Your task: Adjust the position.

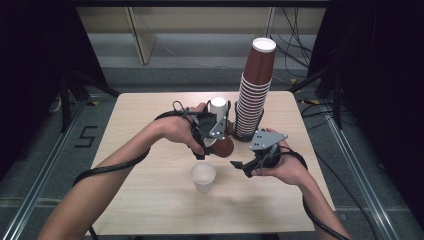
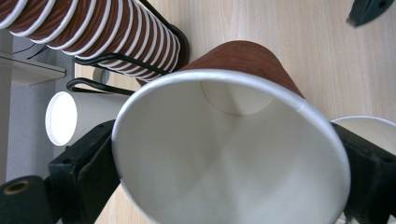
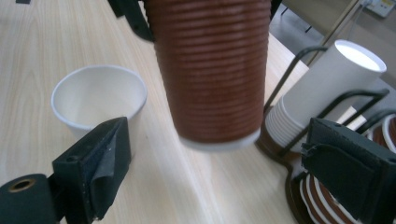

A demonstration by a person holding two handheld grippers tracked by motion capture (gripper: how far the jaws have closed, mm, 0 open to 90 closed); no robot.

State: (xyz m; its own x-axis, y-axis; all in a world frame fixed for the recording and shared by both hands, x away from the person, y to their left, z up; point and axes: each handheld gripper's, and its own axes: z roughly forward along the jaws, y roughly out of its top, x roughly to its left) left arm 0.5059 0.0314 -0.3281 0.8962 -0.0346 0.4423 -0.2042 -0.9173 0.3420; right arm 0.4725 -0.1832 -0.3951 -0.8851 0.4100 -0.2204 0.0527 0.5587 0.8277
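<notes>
My left gripper (image 1: 212,136) (image 2: 229,179) is shut on a brown paper cup (image 1: 223,146) (image 2: 243,60), its jaws pressing on the rim from both sides. The cup is tipped, its white inside facing the left gripper view and its base hanging just above the table. That same brown cup (image 3: 212,70) hangs in front of my right gripper (image 1: 244,165) (image 3: 219,182), which is open and touches nothing. A single white paper cup (image 1: 203,176) (image 3: 99,95) stands upright on the table below and in front of the brown one.
A tall stack of brown cups (image 1: 255,90) (image 2: 93,28) and a shorter stack of white cups (image 1: 218,106) (image 3: 329,88) stand in a black wire holder (image 2: 121,60) (image 3: 299,65) at the table's back middle. The light wooden table (image 1: 150,200) ends near the holder.
</notes>
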